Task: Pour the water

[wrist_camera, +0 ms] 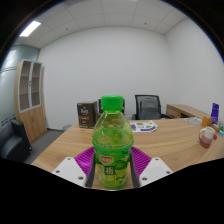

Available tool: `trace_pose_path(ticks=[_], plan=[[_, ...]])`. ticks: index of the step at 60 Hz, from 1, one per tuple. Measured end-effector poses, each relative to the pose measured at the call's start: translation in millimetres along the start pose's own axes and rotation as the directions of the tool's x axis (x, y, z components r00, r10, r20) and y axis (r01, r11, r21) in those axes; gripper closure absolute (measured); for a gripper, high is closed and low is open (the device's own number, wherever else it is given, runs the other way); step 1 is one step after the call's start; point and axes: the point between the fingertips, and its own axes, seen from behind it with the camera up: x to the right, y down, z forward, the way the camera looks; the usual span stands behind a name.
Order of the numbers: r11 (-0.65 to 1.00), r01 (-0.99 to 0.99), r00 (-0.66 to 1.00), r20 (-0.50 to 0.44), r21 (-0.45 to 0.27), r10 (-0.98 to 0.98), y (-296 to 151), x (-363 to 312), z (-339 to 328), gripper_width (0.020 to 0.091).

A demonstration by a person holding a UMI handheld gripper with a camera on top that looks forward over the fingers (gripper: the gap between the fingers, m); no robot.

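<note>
A green plastic bottle point(112, 145) with a green cap and a label stands upright between my fingers, held above the wooden table point(170, 138). My gripper point(112, 166) is shut on the bottle, with the magenta pads point(85, 158) pressing its sides at label height. The bottle's base is hidden below the fingers.
Beyond the bottle on the table lie a round plate-like object point(143, 126), a dark box point(87, 113) and small items at the right end point(207, 132). A black office chair point(148, 105) stands behind the table. A shelf cabinet point(30, 95) lines the left wall.
</note>
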Motion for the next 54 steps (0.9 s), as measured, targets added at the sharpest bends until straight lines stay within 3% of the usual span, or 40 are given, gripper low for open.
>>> trace_pose_path(ticks=[6, 15, 26, 39, 54], plan=[[0.999, -0.042, 0.999, -0.008, 0.034, 0.043, -2.3, 2.1, 1.7, 0.059], [0.999, -0.026, 1.0, -0.001, 0.022, 0.026, -1.6, 2.5, 3.1, 0.0762], [0.999, -0.052, 0.998, 0.032, 0.009, 0.052, -0.3, 3.9, 5.9, 0.0762], [0.972, -0.226, 0.973, 0.035, -0.072, 0.228, -6.4, 40.8, 5.7, 0.0763], [0.742, -0.666, 0.743, 0.007, -0.075, 0.669, -56.5, 158.8, 0.4, 0.0764]])
